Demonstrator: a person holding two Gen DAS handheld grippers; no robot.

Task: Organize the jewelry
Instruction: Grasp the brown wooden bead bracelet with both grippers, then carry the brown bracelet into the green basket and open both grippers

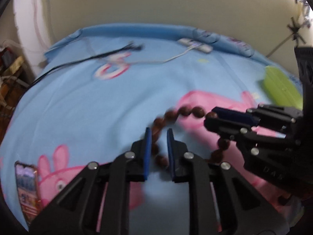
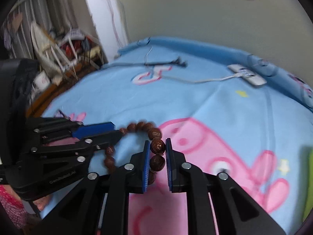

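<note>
A bracelet of brown wooden beads (image 1: 197, 111) hangs over the blue bedsheet (image 1: 78, 107), held between both grippers. In the left wrist view my left gripper (image 1: 158, 131) has the bead string running between its blue pads, close to the left one. The same gripper (image 2: 117, 130) enters the right wrist view from the left, with its tips closed on the bracelet (image 2: 142, 125). My right gripper (image 2: 158, 142) is shut on two large beads that fill the gap between its pads. It also shows at the right (image 1: 210, 117), pinching a bead at its tips.
A phone (image 1: 26, 188) lies at the sheet's near left and a green case (image 1: 279, 84) at the right. Toward the wall lie a white charger with its cable (image 2: 246, 74) and a black cable (image 2: 176, 62). Cluttered shelves (image 2: 64, 54) stand past the bed's left edge.
</note>
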